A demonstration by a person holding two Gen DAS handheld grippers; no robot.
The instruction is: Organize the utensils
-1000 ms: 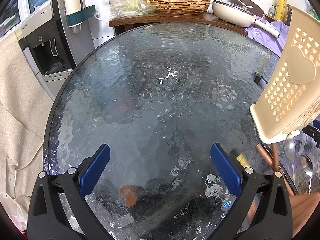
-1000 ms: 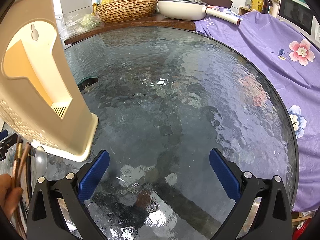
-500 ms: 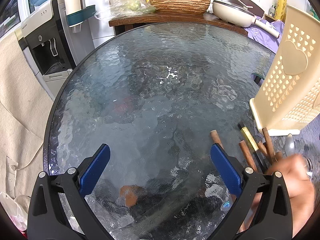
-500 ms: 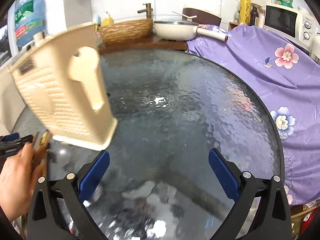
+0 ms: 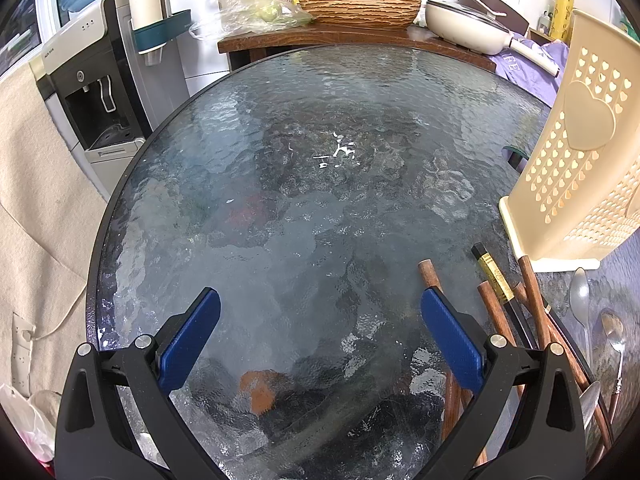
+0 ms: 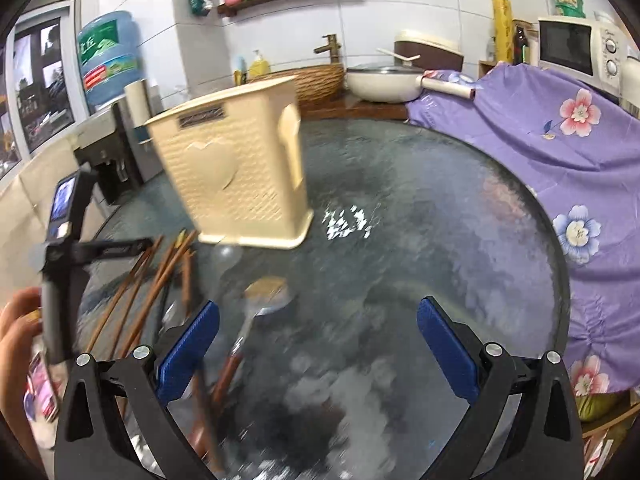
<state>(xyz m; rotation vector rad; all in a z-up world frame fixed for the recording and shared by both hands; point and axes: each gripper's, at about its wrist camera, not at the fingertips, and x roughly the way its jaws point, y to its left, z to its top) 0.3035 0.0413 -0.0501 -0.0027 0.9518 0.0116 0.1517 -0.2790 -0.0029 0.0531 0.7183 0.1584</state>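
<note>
In the left wrist view, the chopsticks (image 5: 494, 308) are now laid out loose on the glass table (image 5: 280, 200), fanned just right of the left gripper (image 5: 320, 336); a second ago only a few ends showed beside the holder (image 5: 576, 160), and half a second ago a hand was seen spreading them, which is now gone from this view. The holder is now stood upright on its base, where it was tilted before. Two spoons (image 5: 580, 300) are seen lying further right, near the table edge. The left gripper's jaws are spread wide and nothing is held between them. The setting-out is judged finished (sorting itself has not begun).

In the right wrist view, which is blurred and has been swung leftward since half a second ago, the holder (image 6: 236, 176) is brought near the middle, with the chopsticks (image 6: 152, 280) and a spoon (image 6: 256, 312) lying in front of it. The right gripper (image 6: 318, 346) is likewise wide apart and empty. The left gripper (image 6: 68, 256) and the hand (image 6: 20, 332) on it are seen at the left.

A pan (image 6: 380, 80), a basket (image 6: 320, 80) and a purple cloth (image 6: 540, 152) lie well beyond. The overlapping sticks are likely to make a single pick awkward.
</note>
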